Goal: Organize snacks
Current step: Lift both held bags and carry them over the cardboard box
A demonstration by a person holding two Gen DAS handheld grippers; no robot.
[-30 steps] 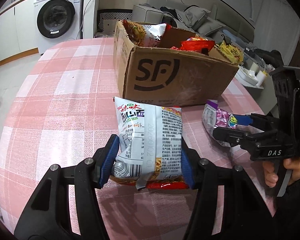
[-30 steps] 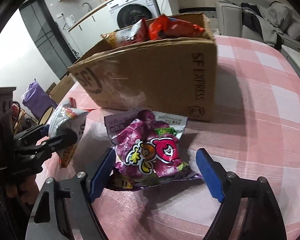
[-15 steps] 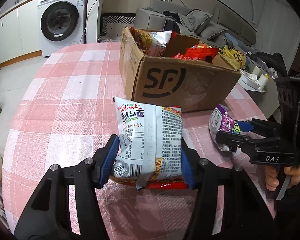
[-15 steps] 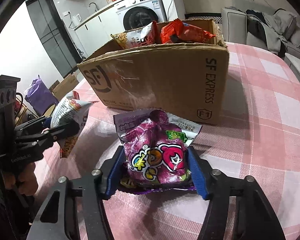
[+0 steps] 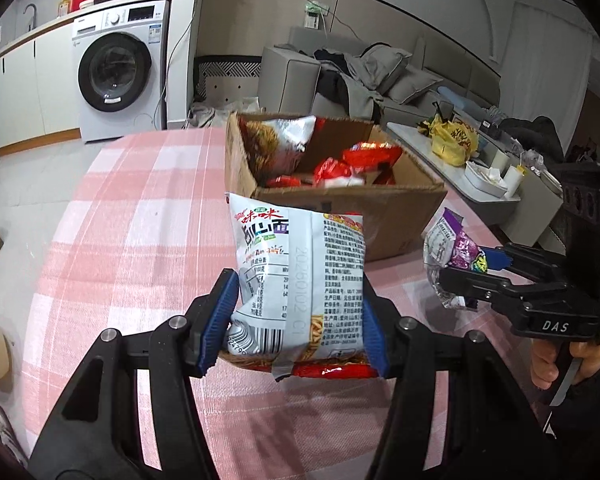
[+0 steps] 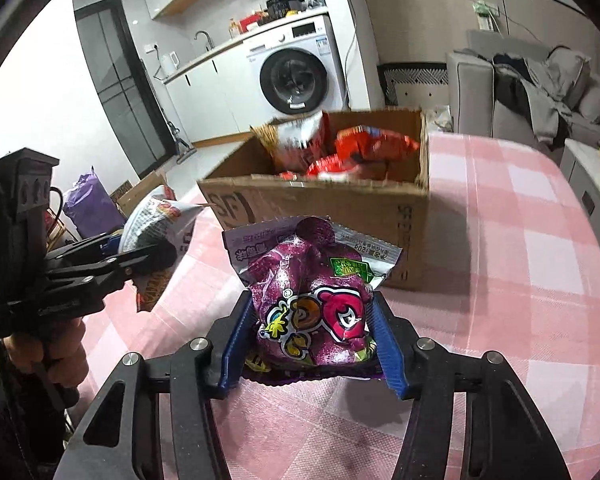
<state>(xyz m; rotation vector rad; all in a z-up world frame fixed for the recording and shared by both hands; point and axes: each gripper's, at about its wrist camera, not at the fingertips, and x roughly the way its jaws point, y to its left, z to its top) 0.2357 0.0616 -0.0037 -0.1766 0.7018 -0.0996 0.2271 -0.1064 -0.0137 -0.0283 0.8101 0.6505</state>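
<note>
My left gripper [image 5: 294, 322] is shut on a silver noodle snack bag [image 5: 300, 272] and holds it above the pink checked table. My right gripper [image 6: 310, 344] is shut on a purple snack bag [image 6: 312, 304], also lifted off the table. Just beyond both bags stands an open cardboard SF box [image 5: 384, 208] with several red and silver snack bags [image 5: 352, 164] inside; it also shows in the right wrist view [image 6: 332, 204]. The right gripper with the purple bag [image 5: 456, 248] shows at the right of the left wrist view. The left gripper with the silver bag [image 6: 156, 224] shows at the left of the right wrist view.
The pink checked tablecloth [image 5: 140, 216] covers a round table. A washing machine [image 5: 120, 72] and counter stand behind on the left. A grey sofa with clothes [image 5: 380, 76] and a low table with a yellow bag [image 5: 452, 140] are behind on the right.
My right gripper closed on the purple bag and lifted it off the table. Both grippers rose with their bags, so the inside of the box now shows.
</note>
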